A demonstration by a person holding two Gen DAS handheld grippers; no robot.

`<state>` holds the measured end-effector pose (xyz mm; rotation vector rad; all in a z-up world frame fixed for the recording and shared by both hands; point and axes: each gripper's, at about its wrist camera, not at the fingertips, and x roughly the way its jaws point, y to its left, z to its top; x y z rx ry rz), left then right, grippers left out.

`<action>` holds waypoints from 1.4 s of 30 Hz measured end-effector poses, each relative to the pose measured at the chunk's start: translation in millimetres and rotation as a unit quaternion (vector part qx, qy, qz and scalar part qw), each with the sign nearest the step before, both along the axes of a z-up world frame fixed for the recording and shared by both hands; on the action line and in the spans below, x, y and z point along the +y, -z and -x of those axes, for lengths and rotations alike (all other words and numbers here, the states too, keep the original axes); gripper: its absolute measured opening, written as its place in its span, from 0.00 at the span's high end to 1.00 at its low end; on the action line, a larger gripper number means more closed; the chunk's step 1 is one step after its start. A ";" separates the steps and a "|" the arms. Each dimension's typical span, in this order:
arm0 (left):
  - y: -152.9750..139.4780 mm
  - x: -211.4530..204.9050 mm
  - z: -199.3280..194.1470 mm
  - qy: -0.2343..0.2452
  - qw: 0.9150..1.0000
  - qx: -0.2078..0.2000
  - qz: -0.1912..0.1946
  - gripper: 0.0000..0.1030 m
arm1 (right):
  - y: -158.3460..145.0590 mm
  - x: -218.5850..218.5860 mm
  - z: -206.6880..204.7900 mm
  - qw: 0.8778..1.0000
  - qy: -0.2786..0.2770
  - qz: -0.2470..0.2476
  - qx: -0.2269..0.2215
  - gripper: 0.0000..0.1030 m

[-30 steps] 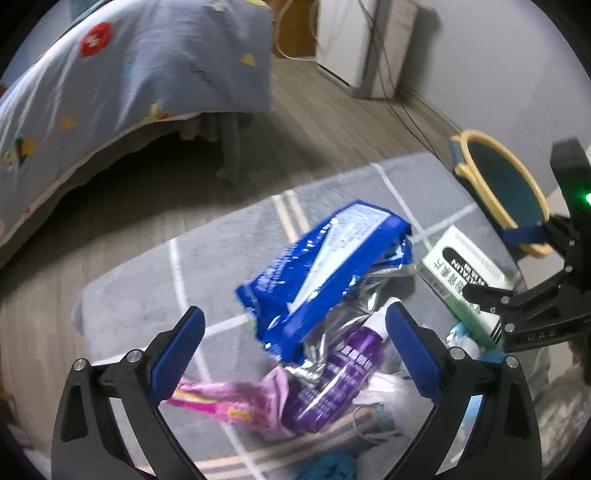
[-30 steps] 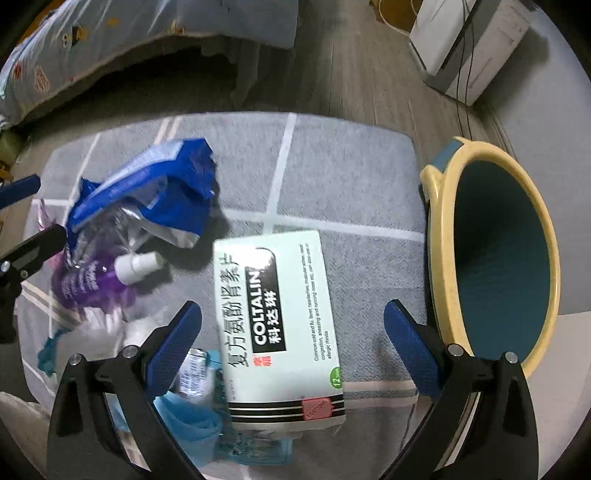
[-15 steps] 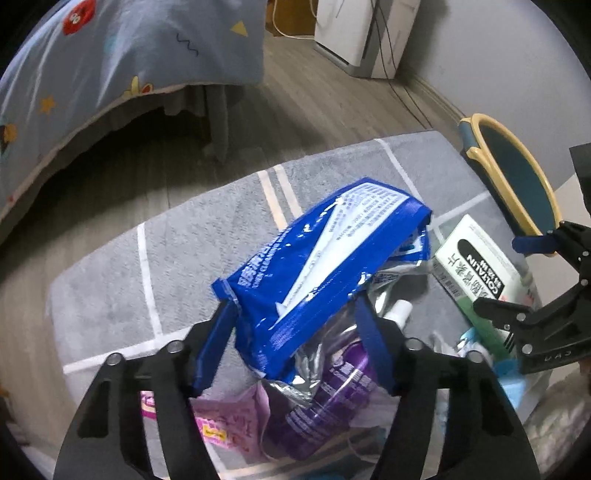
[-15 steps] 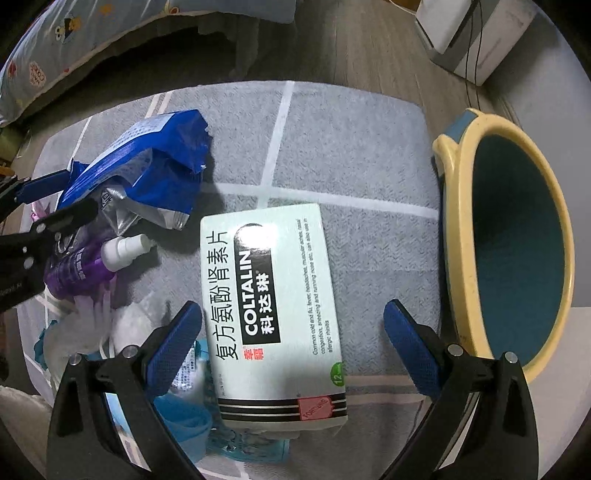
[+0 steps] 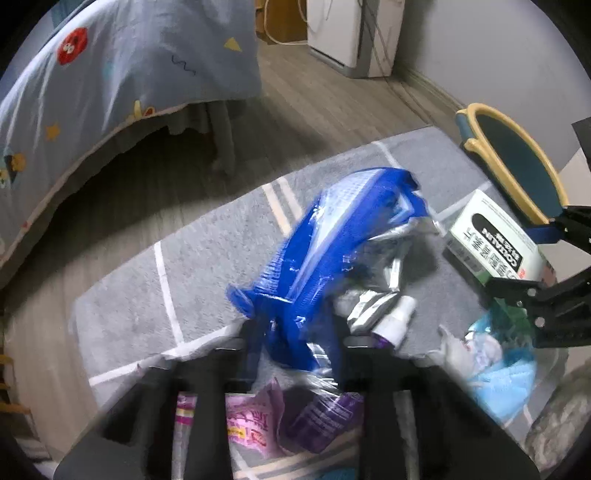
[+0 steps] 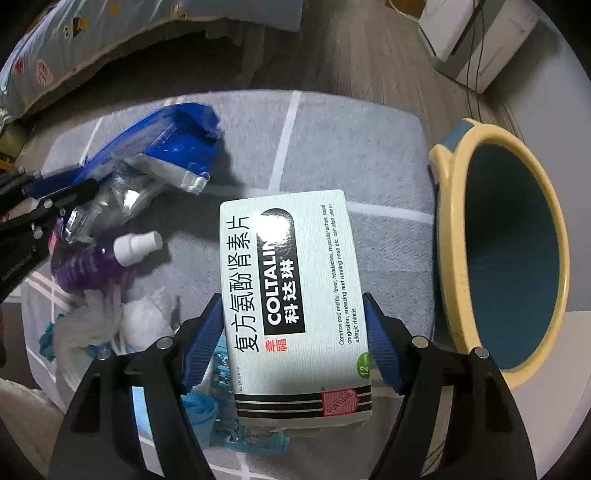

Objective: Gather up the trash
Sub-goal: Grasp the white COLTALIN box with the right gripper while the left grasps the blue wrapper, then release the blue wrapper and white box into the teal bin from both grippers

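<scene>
Both jaws just closed: left hand-held gripper (image 5: 295,332) pinches blue wrapper (image 5: 332,236), right hand-held gripper (image 6: 293,332) clamps medicine box (image 6: 291,295).

Patterned bedspread (image 5: 122,70), grey rug (image 6: 369,147), white appliance (image 5: 347,33)

Wood floor (image 5: 325,85), grey rug (image 6: 369,147) w/ white lines — bed (image 5: 110,70) w/ patterned cover, white appliance (image 5: 343,33) — plain wall (image 5: 480,48)

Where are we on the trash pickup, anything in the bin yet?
Nothing shows inside the bin yet. In hand: the left gripper has just closed on the blue wrapper, and the right gripper has just closed around the Coltalin box. Left on the rug: the purple bottle, pink packet, white tissues and light blue scraps.
</scene>
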<state>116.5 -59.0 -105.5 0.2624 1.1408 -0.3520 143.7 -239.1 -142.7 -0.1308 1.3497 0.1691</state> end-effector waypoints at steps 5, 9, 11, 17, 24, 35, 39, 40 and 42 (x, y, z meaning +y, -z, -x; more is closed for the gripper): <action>-8.6 2.3 6.6 0.008 1.000 -0.014 -0.006 0.86 | -11.1 -4.5 4.7 1.000 0.009 -0.002 -0.010 0.30; -20.0 5.8 11.6 0.005 1.000 -0.026 0.002 0.86 | -24.5 -6.3 12.1 0.999 0.009 0.001 -0.032 0.30; -29.3 8.9 14.2 -0.002 0.999 -0.035 0.012 0.86 | -31.6 -8.0 14.5 0.999 0.010 0.006 -0.044 0.30; -55.4 14.9 27.0 -0.015 0.998 -0.059 0.032 0.86 | -48.3 -16.4 24.3 0.997 0.045 -0.001 -0.058 0.30; -80.5 18.4 44.4 -0.031 0.995 -0.085 0.044 0.86 | -70.7 -24.5 39.2 0.994 0.066 -0.030 -0.085 0.30; -114.6 13.2 69.4 -0.068 0.989 -0.107 0.079 0.86 | -82.3 -53.8 44.1 0.987 0.101 -0.069 -0.105 0.30; -117.2 2.9 71.3 -0.067 0.990 -0.104 0.073 0.86 | -83.2 -72.9 40.3 0.981 0.128 -0.090 -0.113 0.30; -117.4 -0.5 71.7 -0.065 0.990 -0.104 0.071 0.86 | -82.7 -77.1 39.2 0.980 0.134 -0.096 -0.113 0.30; -118.2 -9.2 72.2 -0.060 0.990 -0.104 0.067 0.86 | -82.2 -87.2 36.3 0.976 0.148 -0.107 -0.116 0.30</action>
